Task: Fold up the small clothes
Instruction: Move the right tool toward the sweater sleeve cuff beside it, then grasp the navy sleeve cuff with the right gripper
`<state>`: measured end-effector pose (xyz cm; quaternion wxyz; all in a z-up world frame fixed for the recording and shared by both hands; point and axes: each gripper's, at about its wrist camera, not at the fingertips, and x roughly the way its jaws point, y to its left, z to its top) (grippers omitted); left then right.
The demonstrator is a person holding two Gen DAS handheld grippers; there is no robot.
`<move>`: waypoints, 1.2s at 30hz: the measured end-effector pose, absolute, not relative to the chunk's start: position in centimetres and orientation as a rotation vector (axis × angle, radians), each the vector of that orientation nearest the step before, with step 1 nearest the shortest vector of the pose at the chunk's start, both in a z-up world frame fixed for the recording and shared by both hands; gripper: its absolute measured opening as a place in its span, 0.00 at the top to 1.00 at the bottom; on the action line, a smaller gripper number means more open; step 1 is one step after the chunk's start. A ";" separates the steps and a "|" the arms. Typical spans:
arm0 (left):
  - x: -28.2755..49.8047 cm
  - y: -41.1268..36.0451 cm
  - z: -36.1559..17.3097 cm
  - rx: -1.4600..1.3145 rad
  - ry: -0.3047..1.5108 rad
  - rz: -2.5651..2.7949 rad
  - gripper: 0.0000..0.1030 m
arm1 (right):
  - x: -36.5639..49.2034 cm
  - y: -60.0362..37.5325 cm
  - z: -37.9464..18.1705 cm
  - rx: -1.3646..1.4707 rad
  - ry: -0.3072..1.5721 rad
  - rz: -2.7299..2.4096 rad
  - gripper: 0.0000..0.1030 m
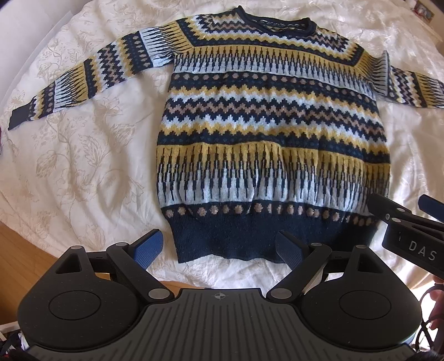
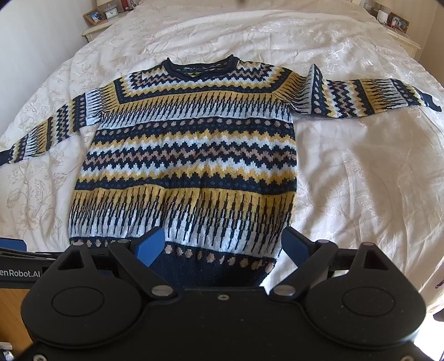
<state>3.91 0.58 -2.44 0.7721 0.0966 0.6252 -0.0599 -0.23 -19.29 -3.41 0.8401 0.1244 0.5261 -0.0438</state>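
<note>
A knitted sweater with navy, yellow, pale blue and tan zigzag bands lies flat and face up on a white bedspread, both sleeves spread outward and its navy hem nearest me. My left gripper hovers open over the hem's left half, nothing between its blue pads. My right gripper stands open above the hem's right part; it also shows at the right edge of the left wrist view as the right gripper. The right sleeve has a raised fold near the shoulder.
The bedspread has wide free cloth on both sides of the sweater. A wooden floor strip runs along the bed's near edge. Nightstands with picture frames and small items stand at the far corners.
</note>
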 end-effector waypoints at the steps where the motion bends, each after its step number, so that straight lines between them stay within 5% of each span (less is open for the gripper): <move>1: 4.3 0.6 -2.5 0.209 1.357 -0.132 0.14 | 0.1 -19.3 -3.5 0.264 1.116 -0.093 0.11; 24: 15.1 -0.8 -2.9 0.299 1.328 -0.230 0.19 | 8.3 -20.3 -3.8 0.286 1.127 -0.229 0.11; 36: 19.4 -4.1 -3.6 0.257 1.278 -0.309 0.19 | 10.3 -30.5 -3.6 0.381 1.095 -0.419 0.11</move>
